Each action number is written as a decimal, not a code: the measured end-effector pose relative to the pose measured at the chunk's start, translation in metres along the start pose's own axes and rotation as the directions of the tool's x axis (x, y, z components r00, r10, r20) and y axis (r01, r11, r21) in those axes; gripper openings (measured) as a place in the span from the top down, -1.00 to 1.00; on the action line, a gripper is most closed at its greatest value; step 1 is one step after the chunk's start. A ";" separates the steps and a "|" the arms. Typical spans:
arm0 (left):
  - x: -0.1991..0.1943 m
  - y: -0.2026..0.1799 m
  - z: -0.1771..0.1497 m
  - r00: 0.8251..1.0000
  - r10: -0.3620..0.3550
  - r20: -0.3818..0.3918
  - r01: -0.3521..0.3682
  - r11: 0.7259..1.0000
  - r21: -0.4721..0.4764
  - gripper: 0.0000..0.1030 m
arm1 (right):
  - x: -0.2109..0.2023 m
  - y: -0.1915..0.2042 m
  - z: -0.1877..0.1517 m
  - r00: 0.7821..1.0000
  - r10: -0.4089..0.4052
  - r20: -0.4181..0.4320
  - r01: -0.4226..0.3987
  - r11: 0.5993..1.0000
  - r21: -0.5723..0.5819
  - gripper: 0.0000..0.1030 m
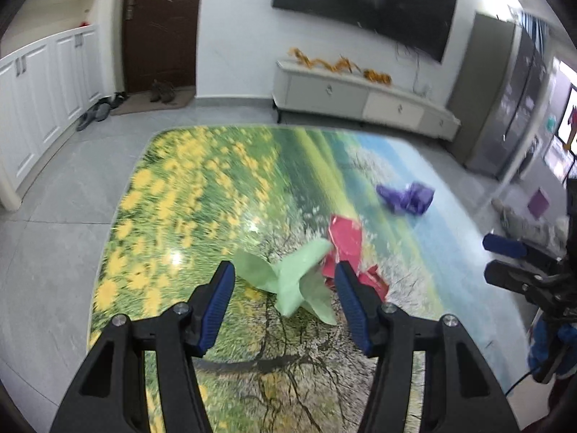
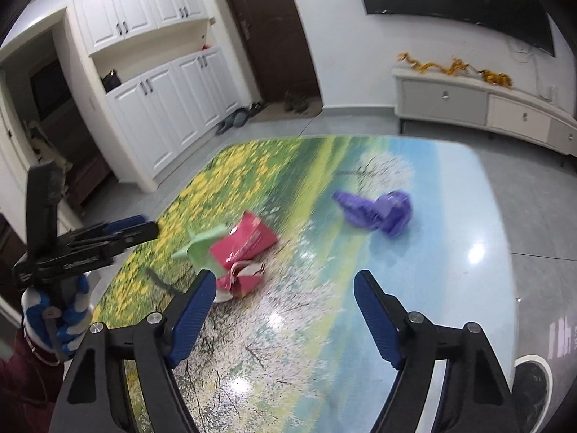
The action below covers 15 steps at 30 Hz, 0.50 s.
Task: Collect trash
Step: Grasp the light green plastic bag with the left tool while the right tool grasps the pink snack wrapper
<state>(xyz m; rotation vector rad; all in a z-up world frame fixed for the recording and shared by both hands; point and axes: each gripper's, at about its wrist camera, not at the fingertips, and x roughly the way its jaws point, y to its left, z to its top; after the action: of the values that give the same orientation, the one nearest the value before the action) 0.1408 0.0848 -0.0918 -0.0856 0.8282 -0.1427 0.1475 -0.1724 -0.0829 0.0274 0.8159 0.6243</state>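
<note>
Three crumpled papers lie mid-tabletop (image 1: pixel 151 216): green paper (image 1: pixel 288 281) touching red paper (image 1: pixel 344 240), purple paper (image 2: pixel 375 211) apart toward the far right corner. Left tongs (image 1: pixel 285 283) and right tongs (image 2: pixel 285 290) gape, gripping nothing. Only the right view shows a gloved hand (image 2: pixel 57 310). Behind: TV (image 1: pixel 364 3), door (image 2: pixel 267 25).

I saw three crumpled papers on the table (image 2: pixel 487 252): two touching mid-table (image 2: pixel 245 249), one (image 2: pixel 378 211) well apart toward the far right corner.
</note>
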 end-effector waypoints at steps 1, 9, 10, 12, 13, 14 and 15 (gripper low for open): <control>0.009 -0.003 0.001 1.000 0.006 -0.016 -0.006 1.000 0.025 -0.07 | 0.004 0.001 -0.001 1.000 0.008 -0.013 -0.008 1.000 -0.003 -0.48; 0.059 -0.006 0.002 0.994 0.009 -0.112 0.011 0.984 0.177 0.01 | 0.054 0.013 -0.003 0.986 0.068 -0.150 -0.070 0.997 -0.011 -0.24; 0.064 -0.005 0.001 0.992 0.008 -0.123 0.015 0.983 0.184 0.02 | 0.060 0.015 -0.002 0.984 0.073 -0.160 -0.076 0.997 -0.014 -0.23; 0.071 0.000 -0.001 0.990 0.000 -0.141 0.025 0.984 0.177 0.11 | 0.071 0.022 0.001 0.980 0.087 -0.180 -0.092 0.996 -0.017 -0.22; 0.073 0.002 -0.001 0.989 -0.007 -0.145 0.032 0.985 0.169 0.15 | 0.077 0.024 0.002 0.978 0.093 -0.188 -0.098 0.995 -0.015 -0.22; 0.074 0.005 -0.002 0.989 -0.020 -0.148 0.044 0.987 0.157 0.23 | 0.080 0.025 0.003 0.976 0.097 -0.193 -0.101 0.995 -0.012 -0.21; 0.075 0.009 -0.003 0.988 -0.037 -0.149 0.058 0.989 0.139 0.30 | 0.085 0.027 0.003 0.974 0.102 -0.204 -0.105 0.994 -0.007 -0.19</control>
<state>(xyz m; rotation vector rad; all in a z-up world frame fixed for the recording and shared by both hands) 0.1894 0.0813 -0.1495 0.0412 0.9603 -0.2552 0.1803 -0.1044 -0.1311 -0.0107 1.0114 0.7414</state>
